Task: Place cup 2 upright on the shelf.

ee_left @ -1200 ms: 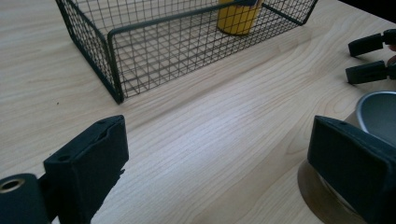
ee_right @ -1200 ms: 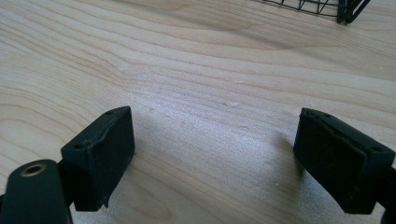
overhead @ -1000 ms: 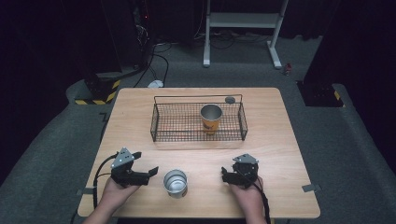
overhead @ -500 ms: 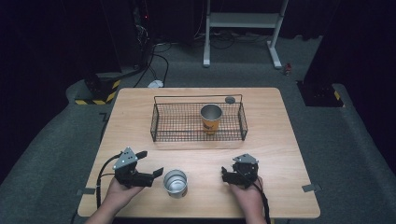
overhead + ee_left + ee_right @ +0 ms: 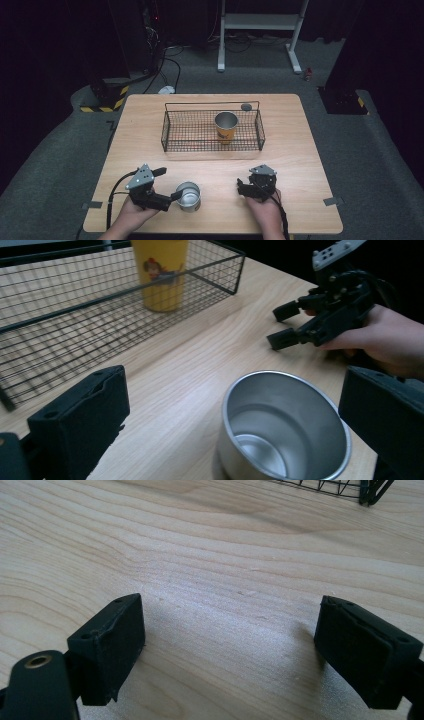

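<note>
Left claw (image 5: 171,184) open, jaws either side of steel cup (image 5: 188,196) near desk (image 5: 300,150) front edge. Right claw (image 5: 241,186) open, empty, near front edge.

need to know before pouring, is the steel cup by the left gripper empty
Empty: the left gripper view looks into the upright steel cup and shows its bare metal bottom.

Bare tabletop (image 5: 300,150) lies open between the wire basket (image 5: 172,135) at the far centre and the near edge, obstructed only by the steel cup (image 5: 188,196) standing between the spread jaws of the left gripper (image 5: 167,185), well left of the right gripper (image 5: 242,185).
</note>
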`<state>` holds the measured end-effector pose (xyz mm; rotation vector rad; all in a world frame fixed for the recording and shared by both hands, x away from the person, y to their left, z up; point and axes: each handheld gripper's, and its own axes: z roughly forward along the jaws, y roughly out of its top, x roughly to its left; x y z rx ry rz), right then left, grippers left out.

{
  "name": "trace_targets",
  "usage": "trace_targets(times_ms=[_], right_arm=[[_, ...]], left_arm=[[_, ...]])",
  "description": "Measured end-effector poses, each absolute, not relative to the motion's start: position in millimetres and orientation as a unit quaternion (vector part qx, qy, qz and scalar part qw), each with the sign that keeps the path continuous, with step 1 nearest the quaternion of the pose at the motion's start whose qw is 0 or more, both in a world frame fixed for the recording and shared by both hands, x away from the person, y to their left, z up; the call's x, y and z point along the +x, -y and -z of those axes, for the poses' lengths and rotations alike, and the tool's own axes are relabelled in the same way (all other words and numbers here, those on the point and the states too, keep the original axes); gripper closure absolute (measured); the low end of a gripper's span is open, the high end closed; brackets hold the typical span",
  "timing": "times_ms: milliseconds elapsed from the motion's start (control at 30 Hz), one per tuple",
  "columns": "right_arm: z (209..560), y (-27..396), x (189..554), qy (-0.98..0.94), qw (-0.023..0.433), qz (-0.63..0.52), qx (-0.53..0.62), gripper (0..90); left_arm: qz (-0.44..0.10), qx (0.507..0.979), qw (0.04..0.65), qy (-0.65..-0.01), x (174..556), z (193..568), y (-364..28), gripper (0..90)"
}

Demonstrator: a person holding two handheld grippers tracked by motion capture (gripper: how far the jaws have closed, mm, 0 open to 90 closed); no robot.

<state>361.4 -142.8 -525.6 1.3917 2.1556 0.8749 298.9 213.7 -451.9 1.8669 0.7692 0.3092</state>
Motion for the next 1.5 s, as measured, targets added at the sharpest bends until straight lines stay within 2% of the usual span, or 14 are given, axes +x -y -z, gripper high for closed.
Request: trace_targets(times_ms=[567,1200,1500], right_arm=[[525.6,142.6,360.9,-0.776,0.216,-0.315,0.502,13.1],[525.6,142.6,360.9,-0.776,0.216,-0.315,0.502,13.1],[525.6,142.7,360.9,-0.776,0.215,-0.315,0.502,13.2]], left_arm=[[-0.115,0.810,0.503,-0.279,293.7,474.6,-182.6,0.4],[-0.128,0.826,0.480,-0.267,295.9,498.3,-185.2,0.6],[-0.135,0.822,0.488,-0.259,295.9,500.8,-185.3,0.7]])
